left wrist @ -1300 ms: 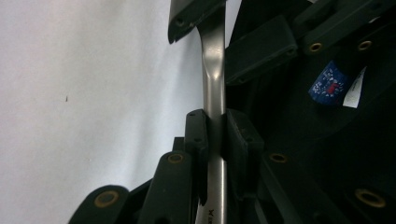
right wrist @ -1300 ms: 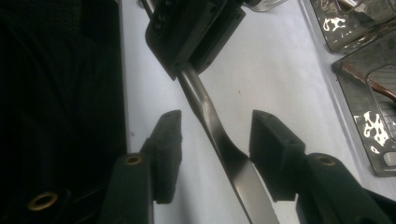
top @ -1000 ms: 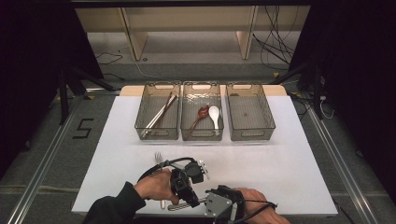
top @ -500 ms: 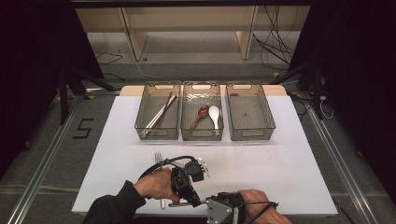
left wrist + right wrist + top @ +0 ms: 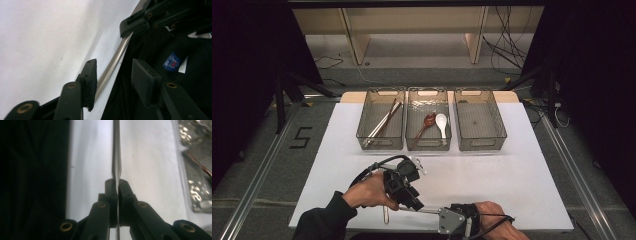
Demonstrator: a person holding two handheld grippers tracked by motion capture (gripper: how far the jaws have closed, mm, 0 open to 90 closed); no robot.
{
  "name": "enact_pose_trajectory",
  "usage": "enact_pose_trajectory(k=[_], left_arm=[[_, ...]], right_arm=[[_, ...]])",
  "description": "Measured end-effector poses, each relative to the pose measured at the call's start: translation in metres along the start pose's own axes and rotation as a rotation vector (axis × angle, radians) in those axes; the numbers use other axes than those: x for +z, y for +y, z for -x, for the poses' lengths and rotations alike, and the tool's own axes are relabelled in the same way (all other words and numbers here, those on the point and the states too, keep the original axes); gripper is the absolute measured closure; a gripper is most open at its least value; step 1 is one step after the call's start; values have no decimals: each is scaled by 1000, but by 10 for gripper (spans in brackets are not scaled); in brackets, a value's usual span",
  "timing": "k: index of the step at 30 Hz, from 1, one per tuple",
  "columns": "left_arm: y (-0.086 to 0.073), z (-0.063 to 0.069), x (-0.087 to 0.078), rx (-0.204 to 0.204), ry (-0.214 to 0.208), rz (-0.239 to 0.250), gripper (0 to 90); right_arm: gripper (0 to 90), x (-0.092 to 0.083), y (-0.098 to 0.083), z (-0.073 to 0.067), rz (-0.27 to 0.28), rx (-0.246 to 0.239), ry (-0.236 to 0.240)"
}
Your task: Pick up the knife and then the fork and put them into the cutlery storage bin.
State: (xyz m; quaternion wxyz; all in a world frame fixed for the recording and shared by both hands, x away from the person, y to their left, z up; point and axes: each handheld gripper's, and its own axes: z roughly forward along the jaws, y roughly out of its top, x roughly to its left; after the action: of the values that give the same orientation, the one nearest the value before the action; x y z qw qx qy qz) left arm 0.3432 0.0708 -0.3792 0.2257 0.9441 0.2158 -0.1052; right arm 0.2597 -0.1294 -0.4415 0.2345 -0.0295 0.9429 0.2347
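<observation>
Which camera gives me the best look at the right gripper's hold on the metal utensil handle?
Right gripper view: the right gripper is shut on the metal handle. Left gripper view shows it farther off, clamping the handle's end. High view shows it small, at the bottom edge.

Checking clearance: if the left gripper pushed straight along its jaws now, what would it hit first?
Probably the right gripper, which clamps the metal utensil handle just ahead; the left gripper stands open around that handle. Depth is unclear.

We note a white table (image 5: 522,190) on a grey floor (image 5: 267,165) bearing a black "5" (image 5: 301,137). Three bins (image 5: 380,120) are smoky clear. The middle bin holds a brown spoon (image 5: 428,121) and a white spoon (image 5: 441,122). The utensil (image 5: 116,157) is silver steel; both grippers (image 5: 412,202) are black with brass rivets. Sleeve (image 5: 319,222) is black. The shelf (image 5: 412,20) behind is pale wood.
</observation>
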Motion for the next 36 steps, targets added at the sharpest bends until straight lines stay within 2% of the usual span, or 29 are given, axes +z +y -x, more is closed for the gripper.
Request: enact_pose_trajectory(k=[7, 12, 13, 22, 26, 31, 36], left_arm=[[-13, -7, -20, -49, 54, 96, 500], [-26, -12, -21, -97, 97, 147, 429], [-30, -14, -22, -108, 106, 161, 411], [-63, -30, -22, -174, 214, 286, 288], [-76, -33, -23, -183, 263, 306, 257], [-89, -34, -24, -208, 284, 331, 247], [-97, -34, -23, -202, 299, 340, 234]], right_arm=[[890, -7, -14, 17, 9, 97, -34], [891, -14, -28, 35, 12, 182, -54], [891, -16, -30, 37, 23, 224, -70], [890, -31, -56, 79, 40, 370, -164], [890, -34, -65, 101, 39, 435, -199], [890, -33, -71, 128, 34, 509, -231], [889, -32, -79, 160, 23, 604, -267]])
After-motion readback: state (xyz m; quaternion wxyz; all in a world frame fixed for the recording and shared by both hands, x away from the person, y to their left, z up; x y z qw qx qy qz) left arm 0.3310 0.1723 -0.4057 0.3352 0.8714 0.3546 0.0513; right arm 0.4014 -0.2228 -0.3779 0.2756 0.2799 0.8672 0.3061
